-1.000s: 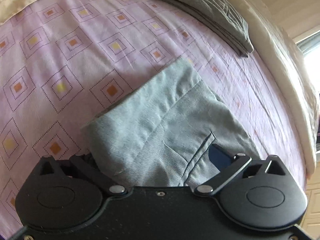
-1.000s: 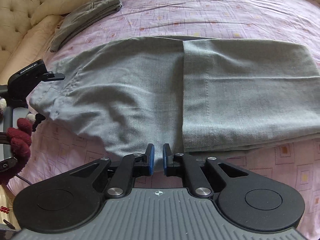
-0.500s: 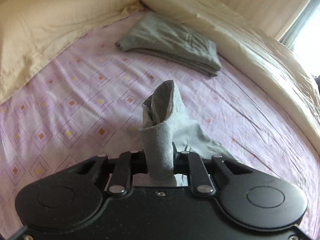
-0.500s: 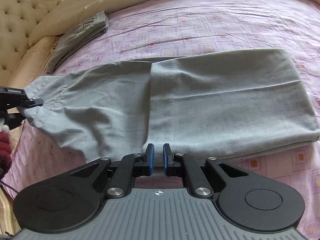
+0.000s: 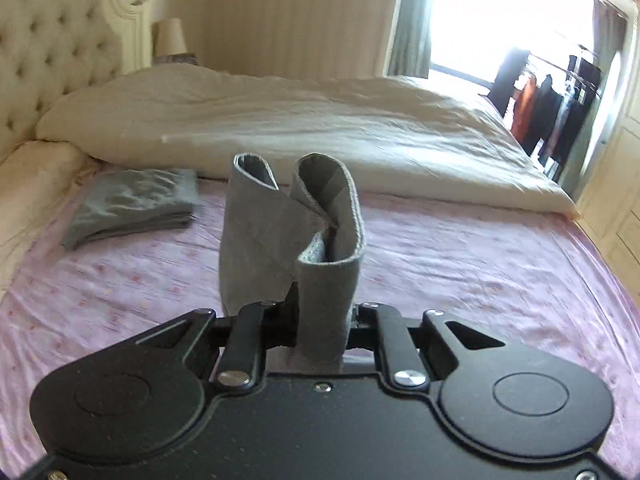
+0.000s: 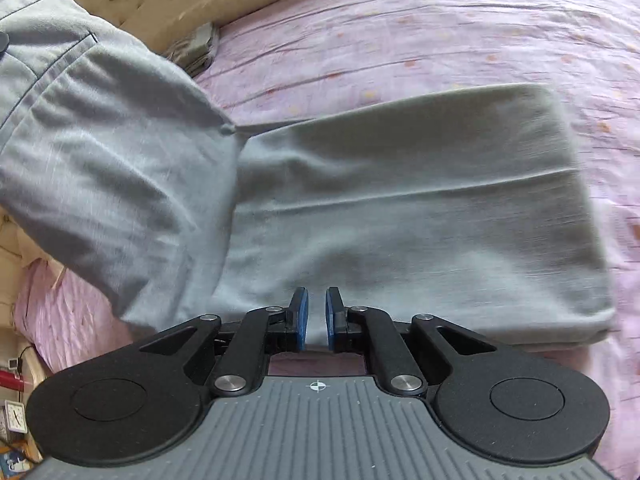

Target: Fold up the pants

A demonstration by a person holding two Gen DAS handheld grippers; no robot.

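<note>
Grey pants [image 6: 400,200] lie on the pink patterned sheet [image 6: 440,20], their leg end folded flat. The waist half [image 6: 100,140] hangs lifted off the bed at the left of the right wrist view. In the left wrist view, my left gripper [image 5: 320,320] is shut on the waistband [image 5: 260,248], which stands up curled between the fingers. My right gripper [image 6: 316,316] hovers at the near edge of the folded part. Its blue pads are almost together with a thin slit between them and nothing in it.
Another grey garment [image 5: 136,204], folded, lies near the pillows; a cream duvet [image 5: 320,120] is heaped along the far side. The tufted headboard [image 5: 52,40] and a lamp [image 5: 170,38] stand at the left, a bright window with hanging clothes [image 5: 552,112] at the right.
My left gripper shut on the waistband and swung it up off the bed, rolling as it rose. My right gripper slid rightward along the near edge of the pants, still empty.
</note>
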